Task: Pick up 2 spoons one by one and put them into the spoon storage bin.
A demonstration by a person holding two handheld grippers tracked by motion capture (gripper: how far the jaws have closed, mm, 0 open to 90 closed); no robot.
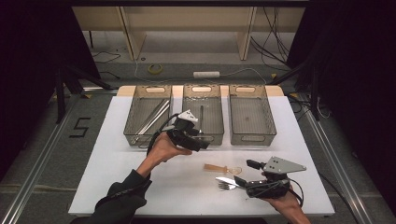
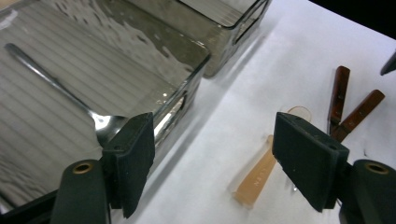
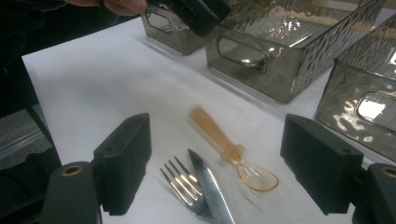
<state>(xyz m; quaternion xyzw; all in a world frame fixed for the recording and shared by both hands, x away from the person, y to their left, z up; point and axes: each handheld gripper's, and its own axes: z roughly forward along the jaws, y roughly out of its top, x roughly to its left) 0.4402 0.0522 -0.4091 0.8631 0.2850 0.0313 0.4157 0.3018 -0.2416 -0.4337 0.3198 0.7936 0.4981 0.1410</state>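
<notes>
My left gripper (image 1: 201, 139) (image 2: 217, 140) hovers at the near wall of the middle bin (image 1: 218, 116), jaws open with nothing between them. A metal spoon (image 2: 56, 88) (image 1: 201, 116) lies inside that bin. My right gripper (image 1: 246, 172) (image 3: 217, 154) rests low at the front right of the table, open, pointing at three pieces of cutlery on the white surface. These are an amber plastic spoon (image 1: 222, 168) (image 3: 219, 135) (image 2: 261, 172), a metal fork (image 1: 226, 186) (image 3: 187, 189) and a knife (image 1: 229, 181) (image 3: 212, 191). None of them is touched.
Three smoky clear bins stand in a row at the back of the white table (image 1: 116, 177). The left bin (image 1: 133, 109) holds long metal utensils (image 1: 152, 119). The right bin (image 1: 271, 121) looks empty. Two brown handles (image 2: 338, 93) lie beside the amber spoon.
</notes>
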